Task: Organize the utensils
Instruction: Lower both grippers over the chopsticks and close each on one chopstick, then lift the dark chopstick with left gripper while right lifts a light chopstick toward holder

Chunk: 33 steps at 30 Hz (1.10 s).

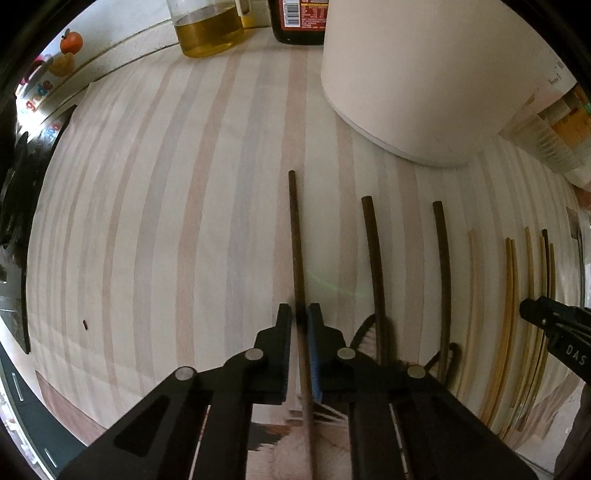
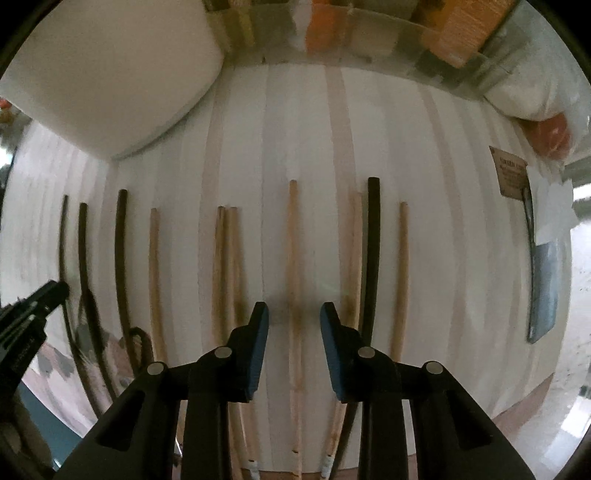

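Several chopsticks lie side by side on a striped wooden board (image 1: 166,221). My left gripper (image 1: 301,317) is shut on a dark brown chopstick (image 1: 295,236) that points away from me. Two more dark chopsticks (image 1: 373,258) lie to its right, then several pale bamboo ones (image 1: 511,295). My right gripper (image 2: 293,317) is open, its jaws on either side of a pale bamboo chopstick (image 2: 294,251) lying on the board (image 2: 461,221). A black chopstick (image 2: 373,251) lies just right of it. The right gripper shows at the right edge of the left wrist view (image 1: 554,325).
A large white cylindrical container (image 1: 424,81) stands at the back of the board. An oil bottle (image 1: 208,29) and a dark sauce bottle (image 1: 299,22) stand behind. A cleaver (image 2: 541,280) lies at the right edge. Clear boxes (image 2: 369,33) line the back.
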### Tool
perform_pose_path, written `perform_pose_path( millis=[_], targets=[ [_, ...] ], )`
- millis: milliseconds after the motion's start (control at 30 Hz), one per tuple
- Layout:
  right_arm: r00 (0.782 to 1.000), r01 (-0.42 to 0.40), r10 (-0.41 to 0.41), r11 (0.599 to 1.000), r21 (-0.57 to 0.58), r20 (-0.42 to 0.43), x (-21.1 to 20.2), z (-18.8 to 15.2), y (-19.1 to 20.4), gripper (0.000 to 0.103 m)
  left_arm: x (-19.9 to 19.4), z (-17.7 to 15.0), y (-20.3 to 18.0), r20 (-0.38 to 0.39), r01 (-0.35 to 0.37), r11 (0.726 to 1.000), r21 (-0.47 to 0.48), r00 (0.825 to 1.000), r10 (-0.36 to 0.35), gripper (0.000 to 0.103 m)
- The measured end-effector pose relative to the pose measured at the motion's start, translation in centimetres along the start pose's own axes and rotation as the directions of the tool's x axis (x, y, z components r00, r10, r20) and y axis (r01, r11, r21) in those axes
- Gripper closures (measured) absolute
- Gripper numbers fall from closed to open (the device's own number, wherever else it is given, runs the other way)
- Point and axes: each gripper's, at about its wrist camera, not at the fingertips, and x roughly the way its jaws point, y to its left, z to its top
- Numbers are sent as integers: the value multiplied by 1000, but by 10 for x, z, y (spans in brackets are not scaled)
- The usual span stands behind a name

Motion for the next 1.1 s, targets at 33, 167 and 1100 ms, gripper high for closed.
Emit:
perform_pose_path(
  millis=[33, 167, 1100],
  targets=[
    [1000, 0, 0, 1000, -3, -12, 2, 3, 3, 72, 0, 2, 1, -1, 0, 1000, -3, 1000, 0, 98],
    [999, 4, -5, 1000, -17, -48, 2, 14, 8, 73, 1, 19, -4, -12, -10, 1000, -2, 1000, 10, 98],
    [959, -222, 218, 975, 2, 179, -64, 2, -18, 96, -62, 8, -10, 91, -90, 995, -39, 991, 94, 99]
  ],
)
